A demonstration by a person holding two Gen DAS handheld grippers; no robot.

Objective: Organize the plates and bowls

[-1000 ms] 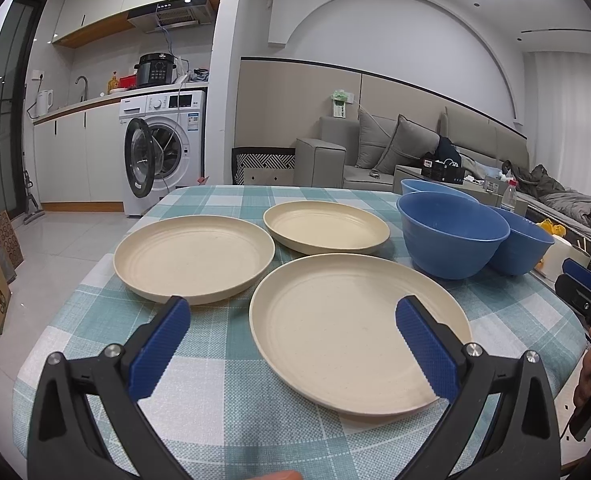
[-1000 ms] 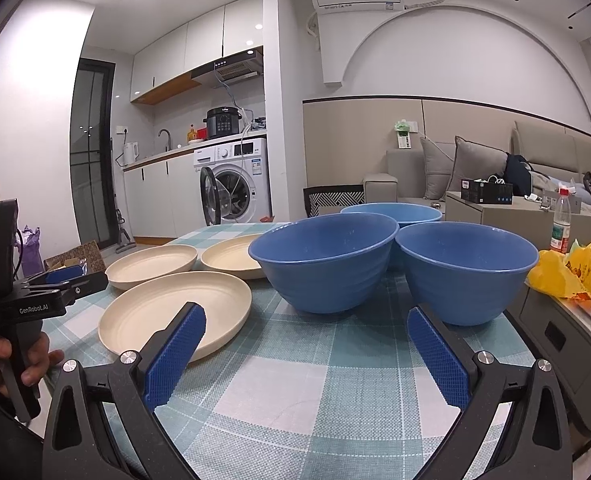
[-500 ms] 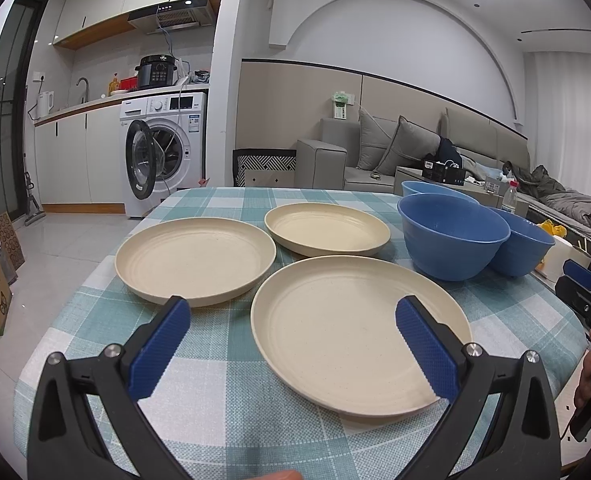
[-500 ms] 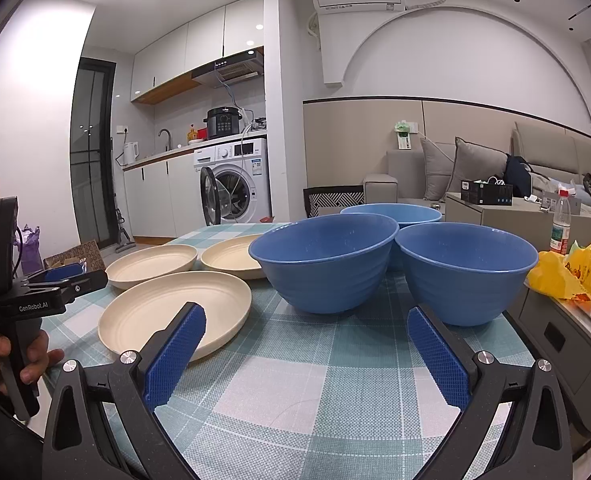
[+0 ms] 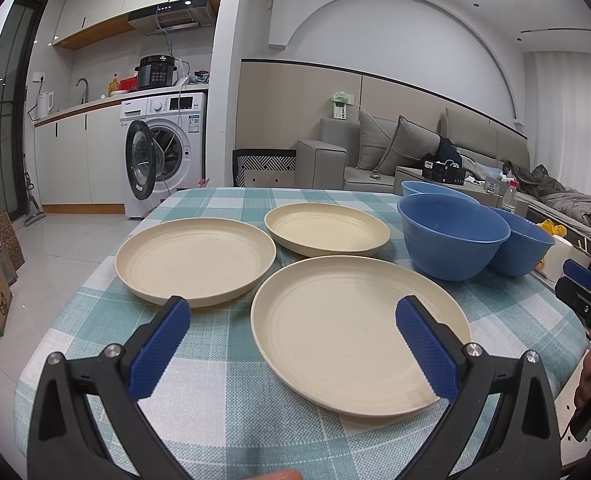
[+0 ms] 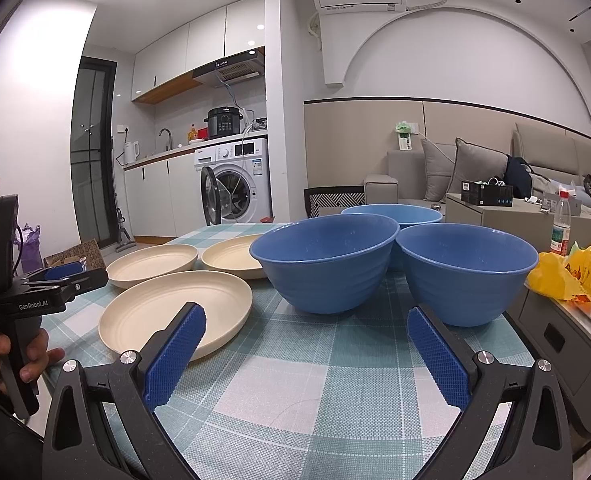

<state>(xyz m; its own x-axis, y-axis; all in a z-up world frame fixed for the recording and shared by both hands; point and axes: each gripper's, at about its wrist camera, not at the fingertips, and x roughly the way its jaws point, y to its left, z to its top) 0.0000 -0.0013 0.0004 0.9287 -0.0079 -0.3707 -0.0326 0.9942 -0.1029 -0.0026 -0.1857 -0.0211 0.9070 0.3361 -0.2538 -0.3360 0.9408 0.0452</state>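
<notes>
Checked tablecloth (image 5: 231,396) filling the lower half of the left wrist view, kitchen with a washing machine (image 5: 163,152) at upper left, sofa (image 5: 395,148) at right. Three cream plates lying apart: nearest plate (image 5: 355,332) at centre right, left plate (image 5: 195,258) at centre left, far plate (image 5: 327,228) behind them. Blue bowls (image 5: 453,234) clustered at right. Left gripper (image 5: 293,344) low over the near table edge, jaws spread wide and holding nothing, right finger overlapping the nearest plate in the picture.

Same cloth seen from the right wrist view, front bowl (image 6: 323,260) at centre, right bowl (image 6: 469,270) touching or just beside it, back bowl (image 6: 391,214) behind both. Plates at centre left. Right gripper (image 6: 305,350) likewise spread, empty, short of the bowls.

Probably the approach before a first pickup. Best done by sliding one finger under a plate rim, pinching the rim firmly, lifting level, then lowering squarely onto another plate; bowls nested straight down, not tilted
</notes>
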